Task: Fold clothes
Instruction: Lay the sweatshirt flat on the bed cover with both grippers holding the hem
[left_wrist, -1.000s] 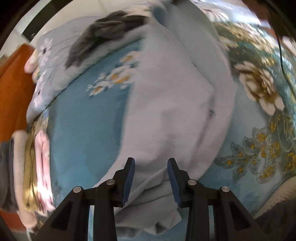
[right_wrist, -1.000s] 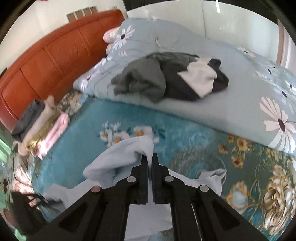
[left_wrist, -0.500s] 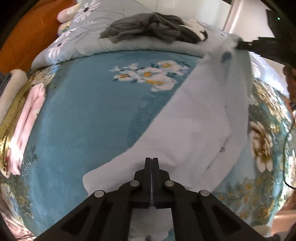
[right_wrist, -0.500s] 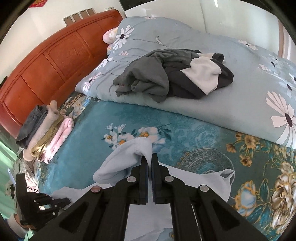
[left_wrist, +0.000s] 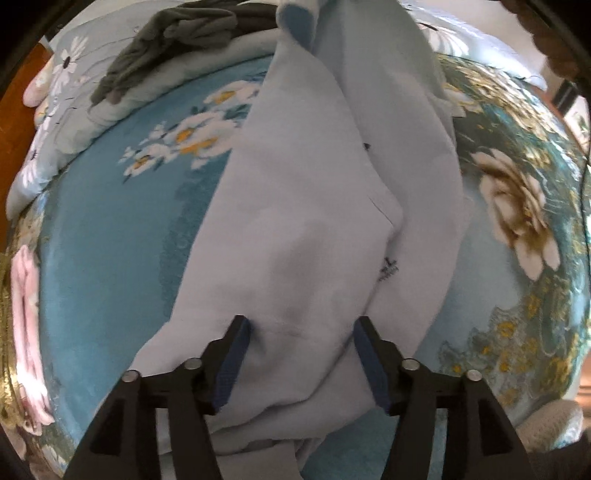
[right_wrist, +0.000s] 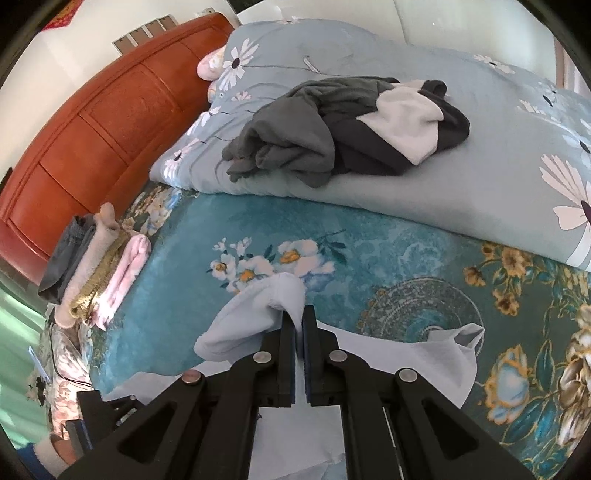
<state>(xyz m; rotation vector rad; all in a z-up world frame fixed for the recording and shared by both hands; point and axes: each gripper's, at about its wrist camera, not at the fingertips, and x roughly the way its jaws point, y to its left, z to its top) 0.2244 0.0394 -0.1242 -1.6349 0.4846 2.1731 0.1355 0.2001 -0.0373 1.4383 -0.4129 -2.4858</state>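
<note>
A light blue garment (left_wrist: 303, 206) lies lengthwise on the teal floral bedspread (left_wrist: 110, 229), creased down its middle. My left gripper (left_wrist: 300, 325) hovers open over its near end, one finger on each side of a raised fold and nothing clamped between them. The garment's far end rises to my right gripper (right_wrist: 300, 312), which is shut on a bunched fold of the light blue garment (right_wrist: 255, 314) and holds it above the bed. In the right wrist view the left gripper (right_wrist: 88, 417) shows at the lower left edge.
A heap of dark grey and white clothes (right_wrist: 343, 133) lies on the pale blue flowered duvet (right_wrist: 461, 192) at the back. A stack of folded clothes (right_wrist: 96, 273) sits by the orange wooden headboard (right_wrist: 92, 140). A pink pillow (right_wrist: 208, 64) lies behind the duvet.
My left gripper was shut on the garment's near end half a second ago and has since opened, letting the cloth drop. The right gripper stays shut on the far end.
</note>
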